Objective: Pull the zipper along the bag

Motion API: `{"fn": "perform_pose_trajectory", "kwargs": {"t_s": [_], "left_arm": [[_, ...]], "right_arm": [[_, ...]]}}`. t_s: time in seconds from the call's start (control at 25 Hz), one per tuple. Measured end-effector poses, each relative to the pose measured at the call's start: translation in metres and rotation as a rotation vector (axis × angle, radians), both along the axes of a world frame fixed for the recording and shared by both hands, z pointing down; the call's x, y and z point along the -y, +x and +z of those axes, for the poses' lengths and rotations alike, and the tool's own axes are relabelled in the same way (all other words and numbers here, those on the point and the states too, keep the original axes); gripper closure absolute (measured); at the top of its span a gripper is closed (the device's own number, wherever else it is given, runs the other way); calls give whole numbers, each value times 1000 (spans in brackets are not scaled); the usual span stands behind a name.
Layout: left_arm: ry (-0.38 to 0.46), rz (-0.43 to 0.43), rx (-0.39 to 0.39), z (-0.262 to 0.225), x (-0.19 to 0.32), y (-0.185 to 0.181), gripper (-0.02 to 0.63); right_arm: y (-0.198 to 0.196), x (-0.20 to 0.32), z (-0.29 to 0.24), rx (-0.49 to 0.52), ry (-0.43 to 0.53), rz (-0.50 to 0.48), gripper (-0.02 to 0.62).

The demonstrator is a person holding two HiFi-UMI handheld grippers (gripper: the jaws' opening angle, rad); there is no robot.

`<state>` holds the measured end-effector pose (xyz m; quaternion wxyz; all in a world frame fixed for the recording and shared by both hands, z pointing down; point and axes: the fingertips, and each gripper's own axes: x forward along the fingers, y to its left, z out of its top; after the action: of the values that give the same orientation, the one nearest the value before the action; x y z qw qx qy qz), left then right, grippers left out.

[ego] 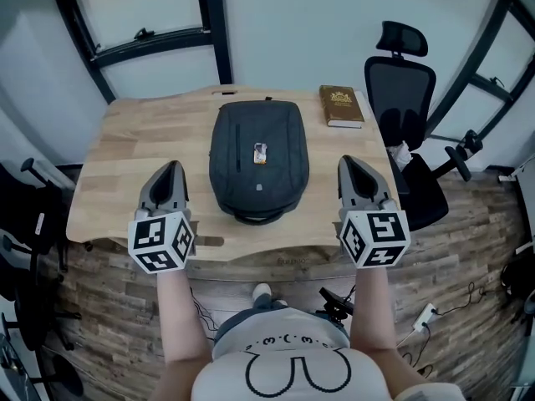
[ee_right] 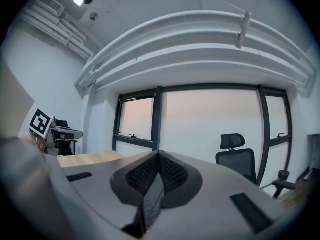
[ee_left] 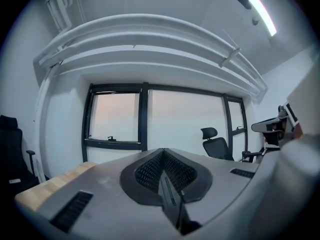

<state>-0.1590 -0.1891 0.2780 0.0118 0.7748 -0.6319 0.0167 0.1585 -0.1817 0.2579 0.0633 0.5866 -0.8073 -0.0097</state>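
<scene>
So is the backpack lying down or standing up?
Lying down: the backpack lies flat on the wooden table, its front side facing up.

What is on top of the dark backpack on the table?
A small light object lies on the backpack; it is too small to identify. The bag's inside is hidden.

Cool, even indoor light, soft shadows. Long white ceiling tube lamp [ee_left: 262,13] glares. Black-framed window panes [ee_right: 210,129] glow pale pink. Gripper views fisheye-bent, corners vignetted black.
</scene>
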Motion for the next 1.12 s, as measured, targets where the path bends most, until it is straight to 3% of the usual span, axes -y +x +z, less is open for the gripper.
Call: {"fn": "perform_pose_trajectory", "kwargs": {"t_s": [0.44, 0.84, 1.12], "left_arm": [[109, 13, 46, -29, -17, 8, 591], [260, 42, 194, -54, -28, 19, 589], [303, 29, 230, -63, -27, 16, 589]], "right_arm": [[8, -24, -39, -49, 153, 28, 545], [-3, -26, -51, -108, 240, 12, 545], [-11, -27, -60, -127, 292, 4, 545]]}}
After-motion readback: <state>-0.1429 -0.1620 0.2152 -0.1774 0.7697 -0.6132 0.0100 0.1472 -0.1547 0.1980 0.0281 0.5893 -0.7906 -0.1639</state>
